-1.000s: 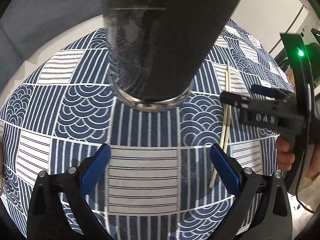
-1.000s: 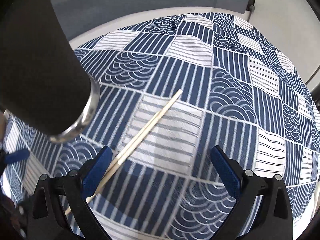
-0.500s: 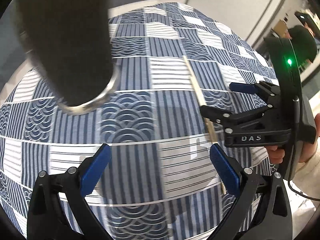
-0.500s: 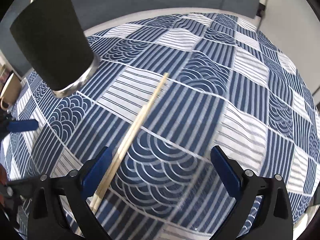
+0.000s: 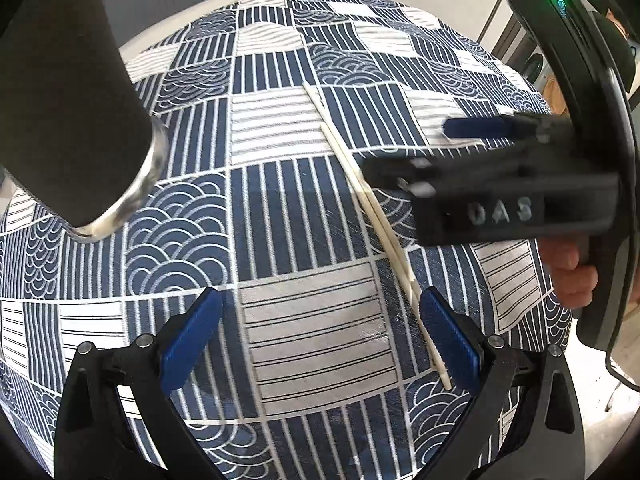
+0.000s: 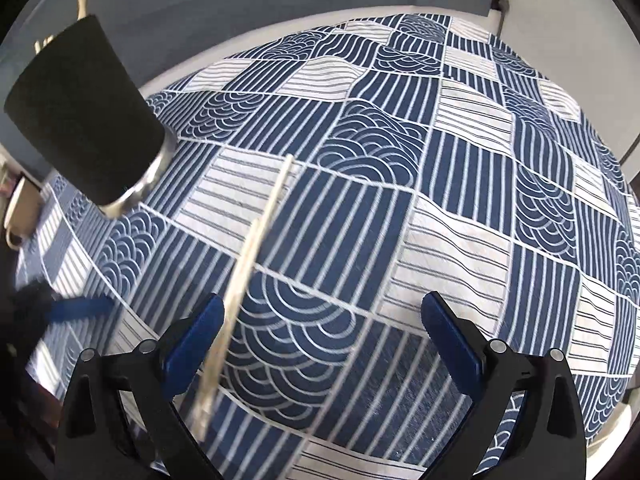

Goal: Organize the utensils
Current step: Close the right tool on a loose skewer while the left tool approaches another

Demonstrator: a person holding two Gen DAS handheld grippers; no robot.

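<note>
since the earlier frame both spread, empty grippers, left gripper (image 5: 318,338) and right gripper (image 6: 320,338), have been swung from the black holder cup (image 6: 86,124) toward the chopsticks (image 5: 372,216) lying together on the patterned tablecloth (image 5: 280,208), where only one stick could be pinched, or both scattered, by an off-centre closing.

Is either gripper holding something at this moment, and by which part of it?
Nothing is held. The left gripper and right gripper are both open; the chopsticks lie on the tablecloth.
</note>
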